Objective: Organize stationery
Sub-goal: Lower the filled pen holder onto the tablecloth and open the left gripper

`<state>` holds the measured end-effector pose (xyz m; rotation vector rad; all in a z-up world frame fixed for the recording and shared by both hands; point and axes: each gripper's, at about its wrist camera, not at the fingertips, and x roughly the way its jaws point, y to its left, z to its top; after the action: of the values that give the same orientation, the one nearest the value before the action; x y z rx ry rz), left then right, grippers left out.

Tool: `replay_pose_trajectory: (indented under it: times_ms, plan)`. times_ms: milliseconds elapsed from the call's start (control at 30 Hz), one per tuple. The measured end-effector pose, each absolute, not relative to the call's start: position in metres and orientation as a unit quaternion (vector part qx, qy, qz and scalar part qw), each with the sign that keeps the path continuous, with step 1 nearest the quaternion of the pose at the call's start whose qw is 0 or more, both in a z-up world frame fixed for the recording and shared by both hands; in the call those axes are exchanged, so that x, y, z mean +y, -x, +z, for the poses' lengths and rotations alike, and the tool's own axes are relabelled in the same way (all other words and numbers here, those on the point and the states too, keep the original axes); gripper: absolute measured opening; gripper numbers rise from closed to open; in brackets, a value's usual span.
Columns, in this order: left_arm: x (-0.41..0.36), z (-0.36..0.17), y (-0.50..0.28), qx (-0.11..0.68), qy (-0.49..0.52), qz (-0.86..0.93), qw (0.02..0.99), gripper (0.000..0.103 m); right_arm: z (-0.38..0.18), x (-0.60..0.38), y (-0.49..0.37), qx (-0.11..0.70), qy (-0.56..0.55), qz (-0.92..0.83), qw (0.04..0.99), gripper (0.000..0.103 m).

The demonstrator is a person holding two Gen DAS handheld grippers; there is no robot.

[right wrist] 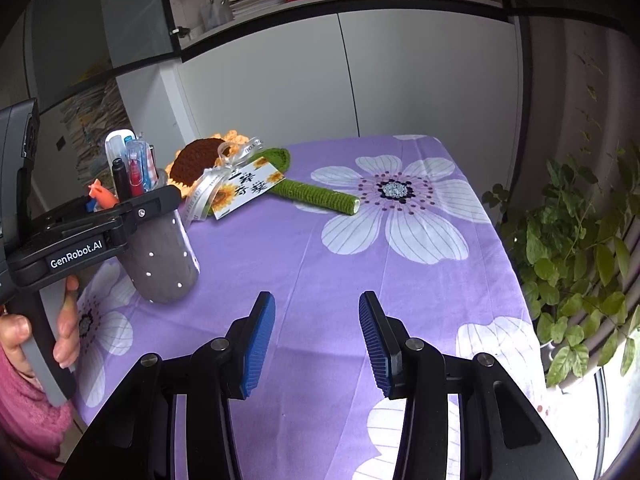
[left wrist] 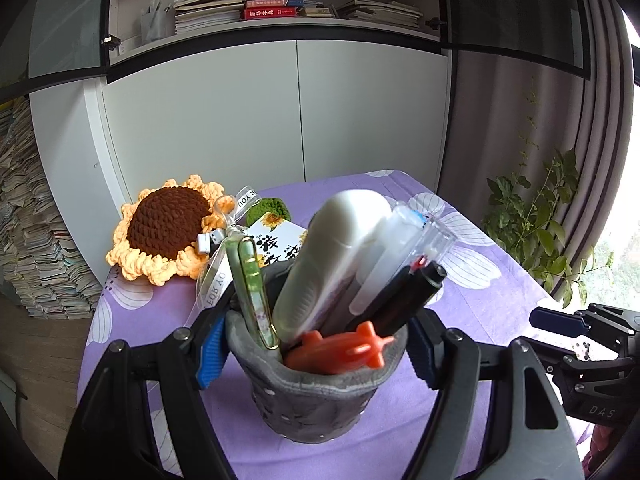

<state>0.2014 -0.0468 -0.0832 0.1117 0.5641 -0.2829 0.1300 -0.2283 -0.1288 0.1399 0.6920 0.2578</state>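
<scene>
Gripping the grey pen cup (left wrist: 316,396), the left tongs (left wrist: 312,348) are clenched on its upper wall, one blue pad on each side just under the rim. The cup sits at the near left corner of the purple flowered desk (right wrist: 400,280); from the right wrist view its base looks to be at or just above the cloth, and contact cannot be told for sure. It is packed full: a white case (left wrist: 332,256), clear pen tubes (left wrist: 416,236), a black marker (left wrist: 404,300), a green-and-gold clip (left wrist: 252,292) and an orange plane-shaped piece (left wrist: 340,350) at the rim. The right tongs (right wrist: 316,344) hang released over bare cloth, nothing between the pads.

Risks, judged:
- The cup wall looks soft and is dented at the rim; a harder squeeze may buckle it and push the contents up.
- The load is top-heavy and leans to one side; tilting could spill the case or the orange piece.
- The crochet sunflower (right wrist: 200,160) and its ribbon (right wrist: 208,184) lie just behind; sliding the cup back may snag them.
</scene>
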Motion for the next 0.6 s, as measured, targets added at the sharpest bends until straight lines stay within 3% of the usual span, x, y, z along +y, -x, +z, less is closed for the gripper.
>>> replay_pose_trajectory:
  times_ms: [600]
  plan:
    - [-0.076, -0.112, -0.249, 0.322, -0.080, -0.164, 0.929, 0.074, -0.136, -0.243, -0.181, 0.361, -0.077, 0.116, 0.922, 0.045]
